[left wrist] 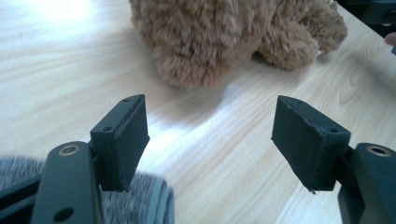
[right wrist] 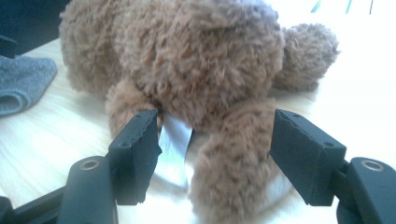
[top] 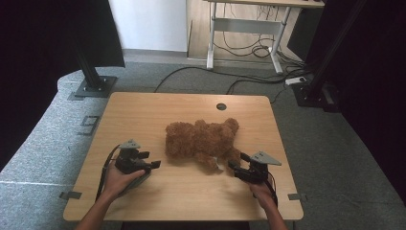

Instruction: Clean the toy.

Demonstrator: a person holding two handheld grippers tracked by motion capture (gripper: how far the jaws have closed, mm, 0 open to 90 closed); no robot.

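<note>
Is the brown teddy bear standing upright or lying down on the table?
Lying down. The teddy bear is stretched flat across the wooden table, its limbs resting on the surface.

No readable text, brand, number or sign anywhere. White tag on plush bear: blank as seen, any print too blurred to read.

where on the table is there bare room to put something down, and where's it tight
The far strip of the table, between the teddy bear and the round hole, is bare, as is the far left corner. The near middle, between the left gripper and right gripper, is free too. It is crowded at the bear's near side and over the grey cloth.
</note>
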